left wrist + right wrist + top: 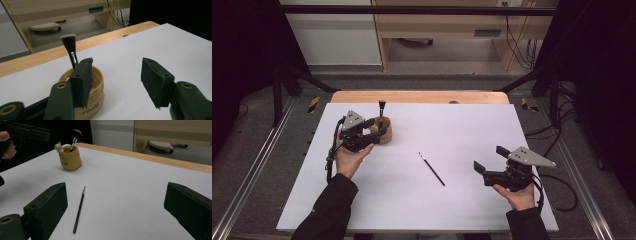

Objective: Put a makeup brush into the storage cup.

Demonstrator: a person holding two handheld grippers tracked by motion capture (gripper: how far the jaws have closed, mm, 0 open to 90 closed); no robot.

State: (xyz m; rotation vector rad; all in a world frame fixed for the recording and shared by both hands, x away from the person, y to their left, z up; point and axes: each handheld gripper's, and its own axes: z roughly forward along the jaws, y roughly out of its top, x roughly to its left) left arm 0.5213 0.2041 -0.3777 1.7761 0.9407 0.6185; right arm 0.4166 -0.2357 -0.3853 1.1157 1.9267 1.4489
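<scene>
Done: broad brush (381, 113) stood in tan pouch (383, 134) near far-left corner | left gripper (376, 128) fingers apart, empty | Left: thin brush (432, 169) lay mid-table (462, 120) | right gripper (490, 159) fingers apart, empty.

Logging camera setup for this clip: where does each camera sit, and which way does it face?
High view: above the person's side, looking forward and down on the table; forearms, left gripper, right gripper.
Left gripper view: rides that gripper, facing the pot with its brush; open jaws.
Right gripper view: faces the thin brush; open jaws.
All share the pot.

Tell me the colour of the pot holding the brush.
Tan pot, best in the right gripper view.
</scene>
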